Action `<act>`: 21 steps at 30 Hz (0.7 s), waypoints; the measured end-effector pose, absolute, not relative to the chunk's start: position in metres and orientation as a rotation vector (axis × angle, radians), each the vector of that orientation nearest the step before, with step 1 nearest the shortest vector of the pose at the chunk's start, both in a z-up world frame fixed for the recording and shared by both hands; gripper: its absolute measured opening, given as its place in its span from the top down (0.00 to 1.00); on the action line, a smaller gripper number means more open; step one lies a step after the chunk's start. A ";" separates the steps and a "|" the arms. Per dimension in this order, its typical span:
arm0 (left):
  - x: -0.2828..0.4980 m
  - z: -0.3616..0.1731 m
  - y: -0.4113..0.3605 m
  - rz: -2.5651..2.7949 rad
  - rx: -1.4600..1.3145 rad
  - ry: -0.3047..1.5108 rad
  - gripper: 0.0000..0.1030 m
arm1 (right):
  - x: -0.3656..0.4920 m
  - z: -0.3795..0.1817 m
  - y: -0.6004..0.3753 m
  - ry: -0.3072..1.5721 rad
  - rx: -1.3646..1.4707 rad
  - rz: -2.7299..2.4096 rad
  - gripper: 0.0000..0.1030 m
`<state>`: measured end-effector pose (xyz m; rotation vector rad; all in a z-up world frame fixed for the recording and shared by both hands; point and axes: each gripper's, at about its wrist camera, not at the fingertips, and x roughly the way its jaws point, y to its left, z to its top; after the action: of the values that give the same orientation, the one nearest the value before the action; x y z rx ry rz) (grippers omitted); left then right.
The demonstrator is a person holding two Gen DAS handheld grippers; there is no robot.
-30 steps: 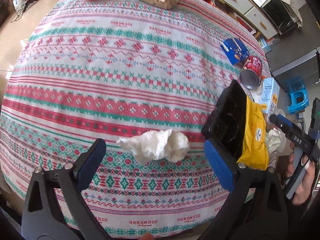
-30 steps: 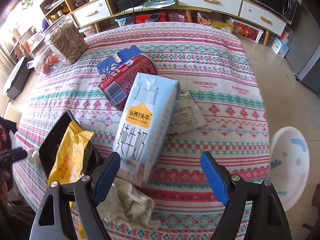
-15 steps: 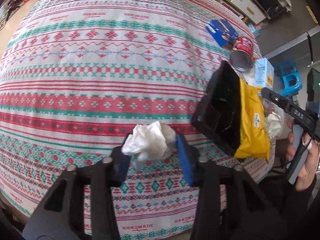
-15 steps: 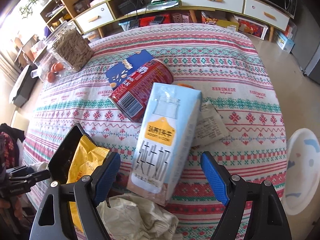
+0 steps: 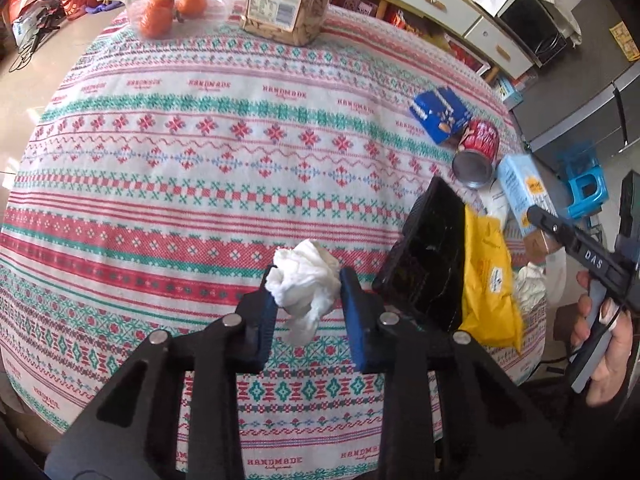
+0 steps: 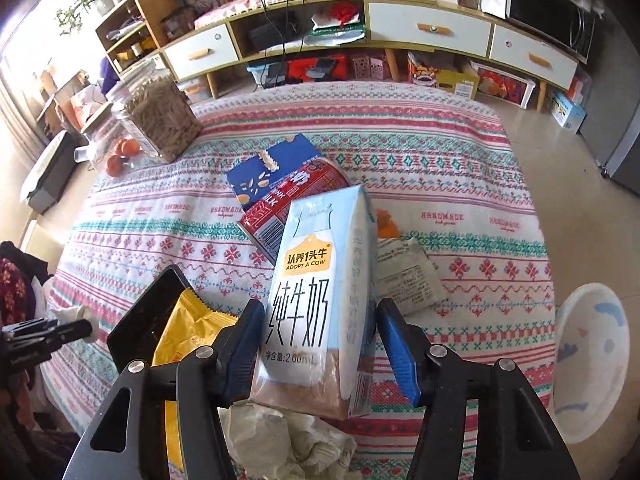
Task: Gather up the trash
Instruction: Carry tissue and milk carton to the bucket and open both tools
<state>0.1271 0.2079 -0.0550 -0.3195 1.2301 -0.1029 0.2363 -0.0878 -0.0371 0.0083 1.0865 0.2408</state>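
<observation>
Left hand-held gripper point(image 5: 307, 296): jaws just closed, now squeezed tight on the white tissue ball point(image 5: 303, 280), held a little above the table point(image 5: 168, 168) with its stripy cloth. Black tray point(image 5: 430, 256) just to the right, tipped up, with a yellow bag point(image 5: 488, 280) in it.

Right hand-held gripper point(image 6: 320, 344): jaws just closing, now about half open around the blue milk carton point(image 6: 320, 292). Left pad against the carton's side; right pad close, but cannot tell if touching. Red can point(image 6: 280, 208) and blue box point(image 6: 260, 176) behind the carton. Crumpled paper point(image 6: 296, 440) below it, near the table edge.
</observation>
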 end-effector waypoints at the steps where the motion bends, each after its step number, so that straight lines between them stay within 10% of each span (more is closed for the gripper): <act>1: 0.128 -0.050 0.206 -0.105 -0.323 1.216 0.69 | 0.235 -0.034 -0.093 1.081 0.017 0.238 0.42; 21: 0.143 -0.006 0.117 -0.247 -0.276 1.115 0.69 | 0.210 -0.004 -0.199 1.045 0.142 0.124 0.42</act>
<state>0.1430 0.1169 -0.0058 -0.2761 1.1151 -0.2466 0.2100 -0.1995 -0.0040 0.1425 1.0450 0.1240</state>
